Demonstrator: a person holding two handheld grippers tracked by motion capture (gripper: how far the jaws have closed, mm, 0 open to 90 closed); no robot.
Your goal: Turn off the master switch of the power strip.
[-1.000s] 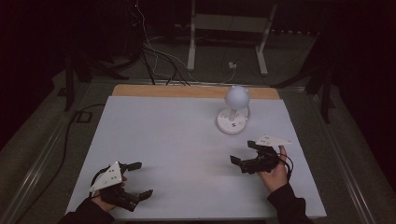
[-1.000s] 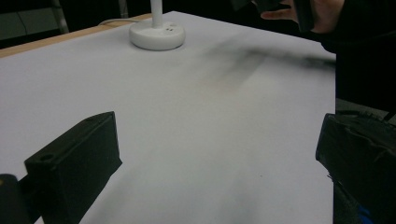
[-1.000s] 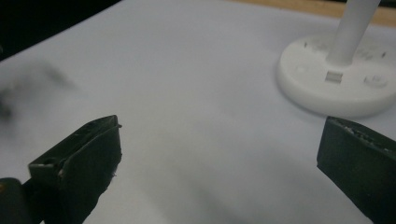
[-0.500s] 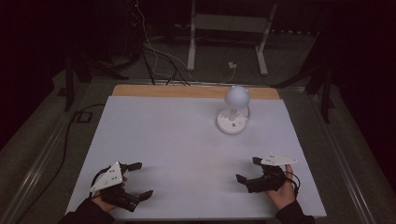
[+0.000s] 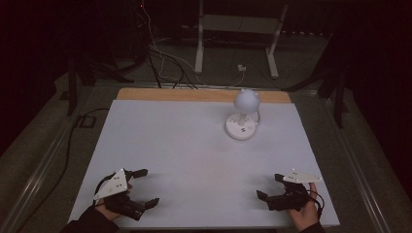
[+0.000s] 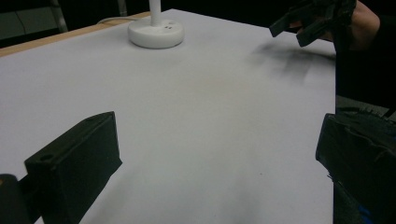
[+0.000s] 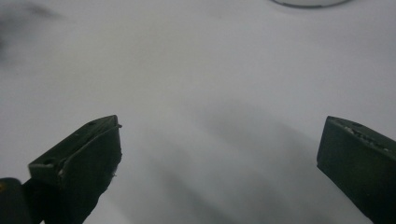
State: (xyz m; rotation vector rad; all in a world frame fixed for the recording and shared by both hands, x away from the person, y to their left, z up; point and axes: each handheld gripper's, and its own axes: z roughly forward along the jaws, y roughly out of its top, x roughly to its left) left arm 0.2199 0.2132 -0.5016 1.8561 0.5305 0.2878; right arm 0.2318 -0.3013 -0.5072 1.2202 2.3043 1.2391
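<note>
From the high view, there's a white table point(image 5: 194, 160) with a strip of bare wood along its far edge, and on it one thing: a white lamp point(image 5: 243, 116) with a round head and a disc base, standing upright near the far edge, toward the right side. No container anywhere on the table. Around it the room is dark: a grey floor, cables point(image 5: 165, 58) trailing behind the far edge, a white stand's legs point(image 5: 233, 43) beyond. Down at the near left corner sits the left gripper point(image 5: 144, 187), jaws spread wide, nothing between them. At the near right corner, the right gripper point(image 5: 268, 187), also spread and empty, held in a hand point(image 5: 306, 213). The lamp is well apart from both, nearer the right one's side.

Over to the left gripper view: the two black jaws rise from the bottom, far apart, only bare white surface between them. The lamp's base point(image 6: 156, 33) stands far ahead near the wooden edge, with its stem rising out of frame. The right gripper point(image 6: 303, 23) hovers at the upper right, its blurred shadow on the surface below.

Now the right gripper view: jaws wide again, with blank surface between them. Just the rim of the lamp's base point(image 7: 310, 3) peeks in at the top edge, well ahead of the jaws.
</note>
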